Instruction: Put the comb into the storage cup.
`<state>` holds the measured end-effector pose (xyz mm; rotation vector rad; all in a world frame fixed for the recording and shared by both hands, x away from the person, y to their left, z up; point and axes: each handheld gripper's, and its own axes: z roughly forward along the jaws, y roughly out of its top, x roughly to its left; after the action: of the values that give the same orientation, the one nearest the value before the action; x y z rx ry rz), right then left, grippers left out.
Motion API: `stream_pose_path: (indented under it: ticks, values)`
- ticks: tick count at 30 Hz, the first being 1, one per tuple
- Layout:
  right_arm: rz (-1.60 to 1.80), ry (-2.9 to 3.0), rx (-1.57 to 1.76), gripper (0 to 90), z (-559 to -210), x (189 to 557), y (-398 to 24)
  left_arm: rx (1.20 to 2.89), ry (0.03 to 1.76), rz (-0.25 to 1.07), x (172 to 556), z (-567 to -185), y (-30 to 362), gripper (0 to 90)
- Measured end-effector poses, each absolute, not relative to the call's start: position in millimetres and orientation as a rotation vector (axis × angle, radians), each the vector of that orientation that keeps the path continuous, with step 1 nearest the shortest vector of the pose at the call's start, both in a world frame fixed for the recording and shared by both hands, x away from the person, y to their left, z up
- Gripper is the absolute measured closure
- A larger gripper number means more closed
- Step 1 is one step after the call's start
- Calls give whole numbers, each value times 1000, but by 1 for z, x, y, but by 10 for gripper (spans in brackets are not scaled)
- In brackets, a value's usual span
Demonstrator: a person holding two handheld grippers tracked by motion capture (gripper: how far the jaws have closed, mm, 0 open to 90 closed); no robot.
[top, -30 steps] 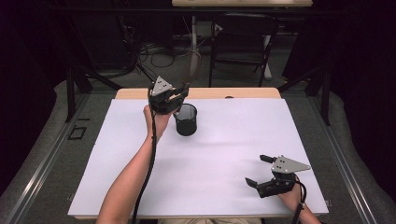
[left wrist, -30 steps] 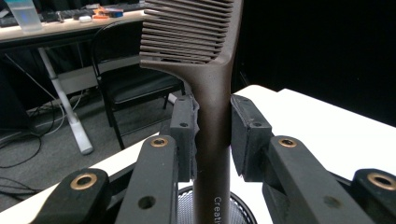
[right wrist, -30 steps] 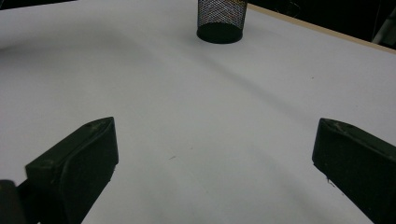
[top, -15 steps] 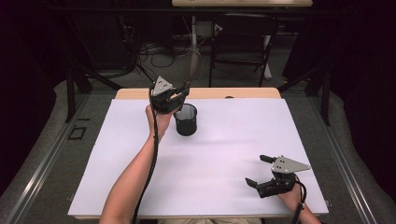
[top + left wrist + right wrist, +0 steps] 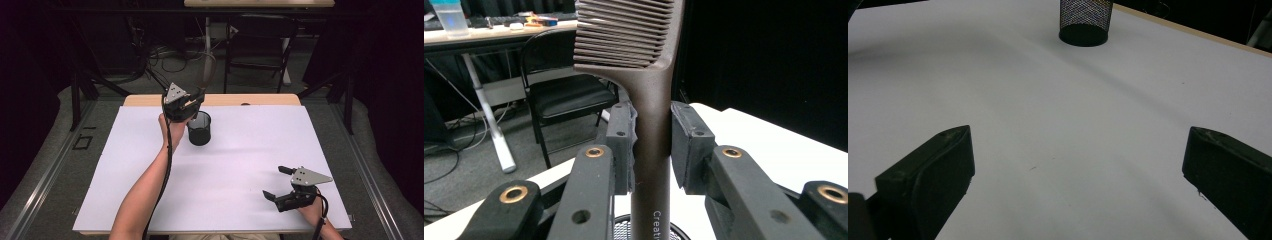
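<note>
My left gripper (image 5: 193, 103) is held up over the far side of the table, shut on the handle of a dark brown comb (image 5: 650, 85). The comb stands upright with its teeth at the top, and its handle runs down toward the rim of a black mesh cup (image 5: 622, 227). In the high view the cup (image 5: 199, 129) stands on the white table just right of the hand, and the comb (image 5: 210, 75) rises thin above the gripper. My right gripper (image 5: 274, 181) rests low near the front right, jaws open wide with nothing between them. It faces the cup (image 5: 1086, 20) across bare table.
The white sheet (image 5: 250, 150) covers the tabletop, with a wooden edge (image 5: 260, 99) at the far side. A black chair (image 5: 559, 95) and a desk (image 5: 484, 35) stand on the floor beyond the table. Dark curtains close off both sides.
</note>
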<state>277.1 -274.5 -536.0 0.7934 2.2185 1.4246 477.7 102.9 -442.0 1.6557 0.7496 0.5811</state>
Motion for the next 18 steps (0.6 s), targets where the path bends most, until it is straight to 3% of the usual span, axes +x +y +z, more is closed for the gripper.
stream_pose_path:
  ticks: [18]
  values:
    - [1423, 2218, 794, 0, -536, 277, -275, 1638, 748, 576, 482, -450, 98, 729]
